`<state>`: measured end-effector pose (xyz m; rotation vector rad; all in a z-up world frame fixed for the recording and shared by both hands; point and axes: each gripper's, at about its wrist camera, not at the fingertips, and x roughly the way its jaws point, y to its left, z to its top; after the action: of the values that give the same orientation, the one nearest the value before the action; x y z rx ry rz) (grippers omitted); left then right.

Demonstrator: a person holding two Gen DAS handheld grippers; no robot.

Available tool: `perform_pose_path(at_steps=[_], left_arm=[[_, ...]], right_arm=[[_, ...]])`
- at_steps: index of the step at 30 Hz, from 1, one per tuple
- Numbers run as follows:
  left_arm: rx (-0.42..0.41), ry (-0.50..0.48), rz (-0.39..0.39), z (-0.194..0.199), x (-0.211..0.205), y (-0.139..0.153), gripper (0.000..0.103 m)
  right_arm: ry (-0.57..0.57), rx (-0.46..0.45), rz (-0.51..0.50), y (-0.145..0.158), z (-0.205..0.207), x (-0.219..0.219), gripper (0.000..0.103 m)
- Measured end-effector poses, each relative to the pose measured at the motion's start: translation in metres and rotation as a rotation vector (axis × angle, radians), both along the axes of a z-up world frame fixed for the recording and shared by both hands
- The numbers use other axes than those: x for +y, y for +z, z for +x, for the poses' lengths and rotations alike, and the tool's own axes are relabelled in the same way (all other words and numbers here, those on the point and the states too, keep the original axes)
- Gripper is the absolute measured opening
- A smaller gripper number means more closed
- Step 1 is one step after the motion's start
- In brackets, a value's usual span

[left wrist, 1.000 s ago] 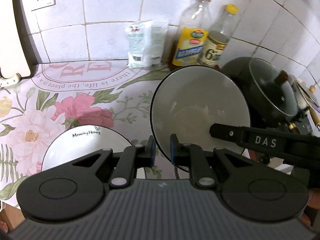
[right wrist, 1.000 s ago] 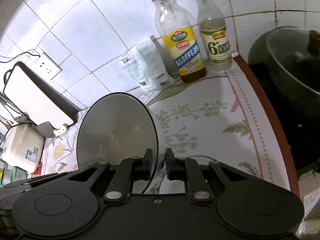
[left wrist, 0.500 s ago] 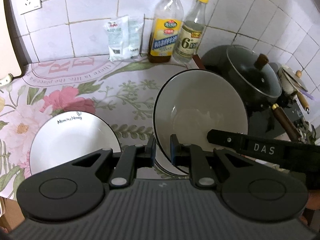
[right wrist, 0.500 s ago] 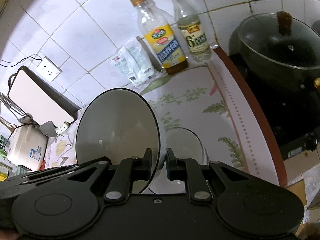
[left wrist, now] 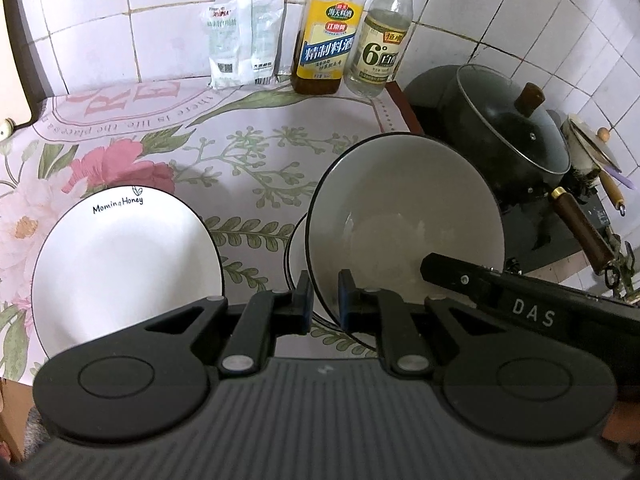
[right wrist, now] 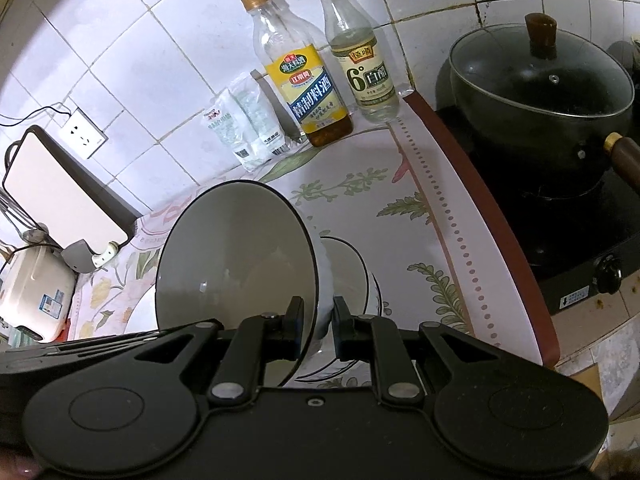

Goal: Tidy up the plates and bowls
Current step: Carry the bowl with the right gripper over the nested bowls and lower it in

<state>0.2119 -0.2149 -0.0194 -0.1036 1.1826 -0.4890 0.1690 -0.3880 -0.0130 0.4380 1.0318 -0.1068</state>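
I hold a large white bowl with a black rim [left wrist: 404,216] tilted above the counter, and both grippers hold it. My left gripper [left wrist: 323,300] is shut on its near rim. My right gripper [right wrist: 318,316] is shut on the rim at the other side of the same bowl [right wrist: 236,256]; one of its fingers [left wrist: 480,288] reaches in from the right. A second white bowl [left wrist: 295,252] stands on the flowered cloth right under the held one, also seen in the right wrist view [right wrist: 352,276]. A white "Morning Honey" plate [left wrist: 120,264] lies to the left.
Two bottles [left wrist: 328,40] [left wrist: 380,36] and white packets [left wrist: 240,44] stand against the tiled wall. A black wok with a glass lid [right wrist: 540,80] sits on the stove to the right, past the counter's brown edge [right wrist: 500,240]. A white board [right wrist: 60,192] and an appliance [right wrist: 32,292] are far left.
Both grippers carried the tilted bowl away from the back wall toward the near edge. The second bowl came into view beneath it. The plate now shows more fully at the left.
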Motion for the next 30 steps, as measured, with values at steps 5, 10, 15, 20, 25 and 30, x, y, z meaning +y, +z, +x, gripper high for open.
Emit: perform_pose_path(at_steps=[5,10,15,20,25,30], left_arm=[[-0.018,0.009,0.006,0.002,-0.001,-0.007,0.011],[0.000,0.020,-0.027,0.006,-0.002,-0.015,0.011],[0.014,0.038,-0.037,0.008,-0.002,-0.025,0.011],[0.032,0.046,-0.047,0.010,-0.001,-0.034,0.011],[0.050,0.060,-0.059,0.012,0.000,-0.041,0.011],[0.058,0.067,-0.056,0.013,-0.001,-0.043,0.011]], right_arm=[[-0.034,0.001,0.106,-0.009,-0.003,-0.011,0.023],[-0.044,0.014,0.093,-0.013,-0.003,-0.010,0.023],[-0.035,0.026,0.043,-0.017,0.000,-0.005,0.023],[-0.009,0.017,-0.051,-0.019,0.001,0.005,0.023],[0.021,-0.005,-0.139,-0.020,0.004,0.014,0.023],[0.073,-0.032,-0.274,-0.020,0.005,0.028,0.023]])
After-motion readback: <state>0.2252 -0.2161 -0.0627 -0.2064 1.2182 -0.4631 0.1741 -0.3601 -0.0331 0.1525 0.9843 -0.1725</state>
